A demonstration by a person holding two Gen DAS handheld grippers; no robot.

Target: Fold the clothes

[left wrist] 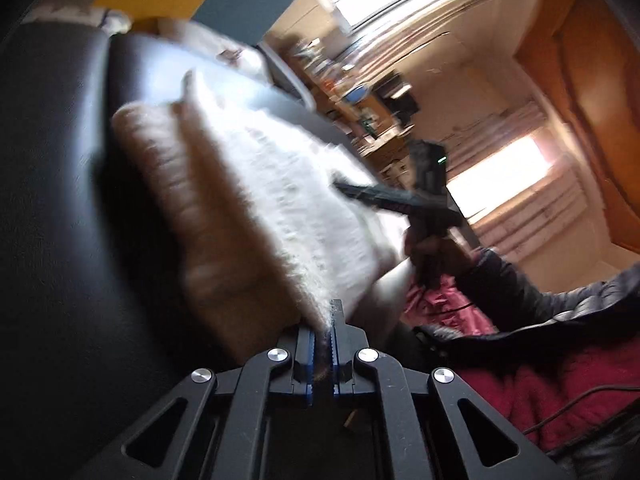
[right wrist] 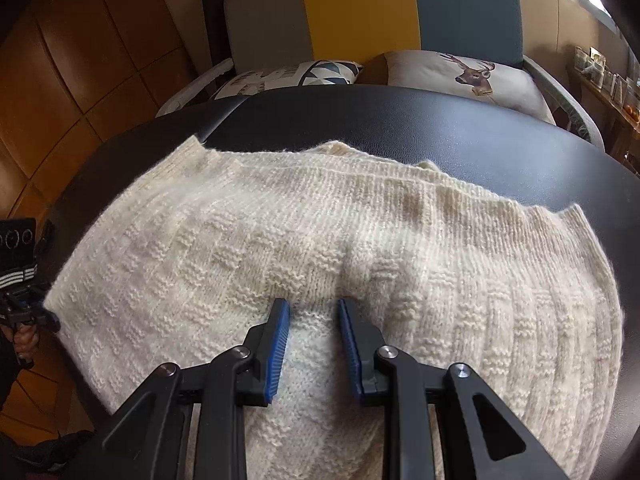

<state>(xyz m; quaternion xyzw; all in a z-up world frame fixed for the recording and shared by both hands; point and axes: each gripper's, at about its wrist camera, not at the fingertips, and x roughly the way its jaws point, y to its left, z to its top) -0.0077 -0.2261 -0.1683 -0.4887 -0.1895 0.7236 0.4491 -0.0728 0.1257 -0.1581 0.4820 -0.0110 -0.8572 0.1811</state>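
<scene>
A cream knit sweater (right wrist: 320,220) lies spread on a black padded table (right wrist: 440,128). My right gripper (right wrist: 314,308) points down at its near middle, and a raised bunch of knit is pinched between the blue pads. The left wrist view is blurred. In it my left gripper (left wrist: 326,320) is shut on the sweater's (left wrist: 272,184) edge, which is lifted off the table (left wrist: 60,200). The right gripper (left wrist: 340,187) rests on the sweater further along, held by a hand. In the right wrist view the left gripper (right wrist: 44,316) sits at the sweater's left corner.
A sofa (right wrist: 360,12) with grey, yellow and teal back panels stands behind the table, with a deer cushion (right wrist: 460,76) on it. Wooden wall panels (right wrist: 80,60) are to the left. A person's dark sleeve (left wrist: 520,292) and red garment (left wrist: 560,380) are close on the right.
</scene>
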